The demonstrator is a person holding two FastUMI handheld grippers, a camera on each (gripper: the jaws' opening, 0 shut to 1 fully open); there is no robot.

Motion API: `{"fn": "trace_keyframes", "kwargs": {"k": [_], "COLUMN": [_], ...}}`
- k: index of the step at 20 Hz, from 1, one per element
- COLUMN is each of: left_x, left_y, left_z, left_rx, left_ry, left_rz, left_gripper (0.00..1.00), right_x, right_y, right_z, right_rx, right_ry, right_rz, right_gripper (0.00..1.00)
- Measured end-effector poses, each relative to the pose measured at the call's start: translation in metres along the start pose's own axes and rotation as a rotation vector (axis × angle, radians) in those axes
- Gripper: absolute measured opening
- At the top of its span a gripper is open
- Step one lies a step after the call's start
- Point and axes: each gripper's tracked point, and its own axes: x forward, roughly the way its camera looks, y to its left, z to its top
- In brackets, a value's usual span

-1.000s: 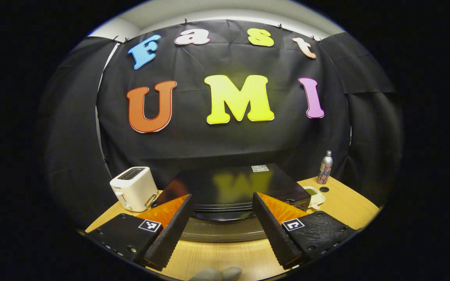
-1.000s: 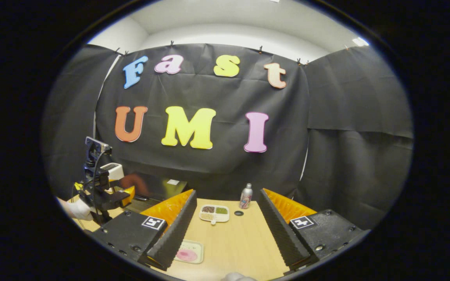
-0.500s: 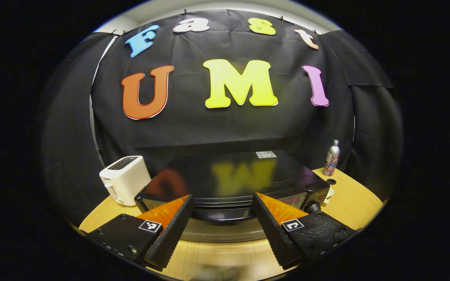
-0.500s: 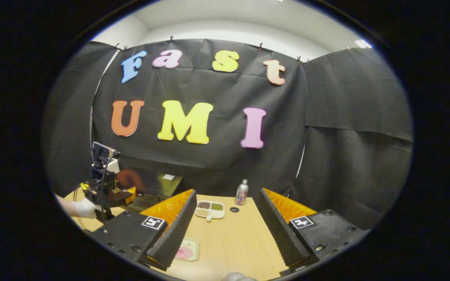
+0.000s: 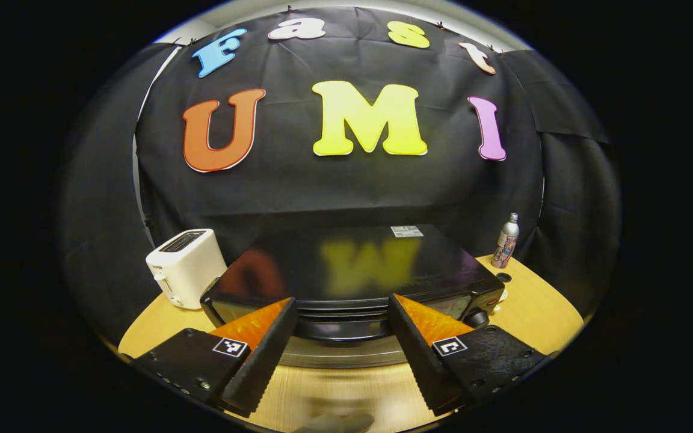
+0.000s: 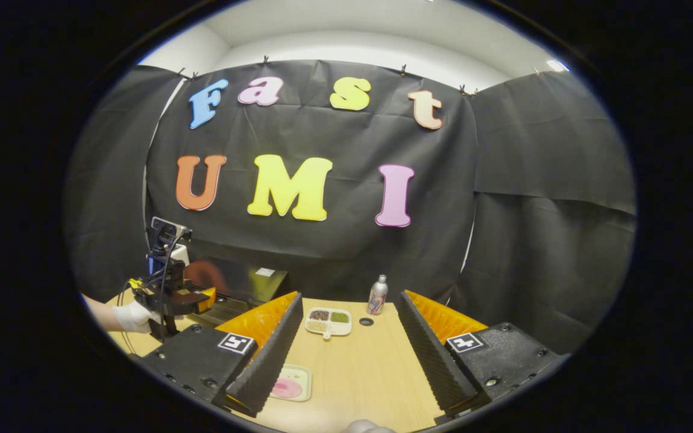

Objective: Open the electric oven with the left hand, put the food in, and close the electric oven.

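Opening the oven is the step in hand, and the left claw point(image 5: 340, 355) is lined up for it: its two fingers stand wide apart with nothing between them, pointing at the front of the black electric oven point(image 5: 352, 276) on the bench point(image 5: 539, 313). The oven's door looks shut, and its handle point(image 5: 346, 328) lies across the gap between the fingers, near them but, as far as I can judge, not yet touched. To do this well, I would bring the claw straight forward until the handle sits well inside both fingers, close firmly on its middle so the door does not twist, then pull out and downward along the door's hinge arc, not straight back, which might drag the whole oven across the bench. A white toaster point(image 5: 185, 267) stands just beside the oven on one side and a bottle point(image 5: 505, 242) on the other; both look clear of the door's swing. In the right gripper view the right claw point(image 6: 346, 361) waits with fingers spread and empty over the bench, above a small tray of pink food point(image 6: 289, 385), with a divided dish point(image 6: 328, 320) farther off; it should keep back until the door is fully down.
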Motion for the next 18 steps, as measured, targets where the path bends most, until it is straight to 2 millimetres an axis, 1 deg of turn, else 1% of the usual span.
{"fn": "trace_keyframes", "kwargs": {"k": [2,4,7,10,11,12,14,18], "left_x": [-0.006,-0.017,-0.036,-0.052,-0.057,-0.066,-0.079,-0.094], "left_y": [0.000,-0.001,-0.001,-0.001,-0.002,-0.002,-0.003,-0.005], "left_z": [-0.003,-0.008,-0.022,-0.041,-0.051,-0.057,-0.074,-0.107], "left_rx": [0.005,0.008,0.004,-0.001,0.001,0.002,0.000,-0.003], "left_ry": [0.008,0.011,0.023,0.044,0.064,0.067,0.097,0.147], "left_rz": [-0.004,-0.010,-0.019,-0.019,-0.020,-0.020,-0.021,-0.021], "left_gripper": [0.96,0.96,0.96,0.96,0.96,0.96,0.96,0.96], "right_x": [-0.003,-0.005,-0.009,-0.015,-0.017,-0.020,-0.024,-0.031], "right_y": [0.002,0.003,0.008,0.011,0.011,0.012,0.012,0.012], "right_z": [-0.001,-0.003,-0.005,-0.010,-0.012,-0.013,-0.017,-0.021], "right_rx": [0.003,0.000,0.001,0.002,0.001,0.001,0.003,0.008], "right_ry": [0.001,0.001,0.000,0.001,0.002,0.004,0.010,0.015], "right_rz": [0.006,0.011,0.025,0.038,0.040,0.044,0.048,0.052], "right_gripper": [0.98,0.97,0.98,0.98,0.98,0.98,0.98,0.97]}}
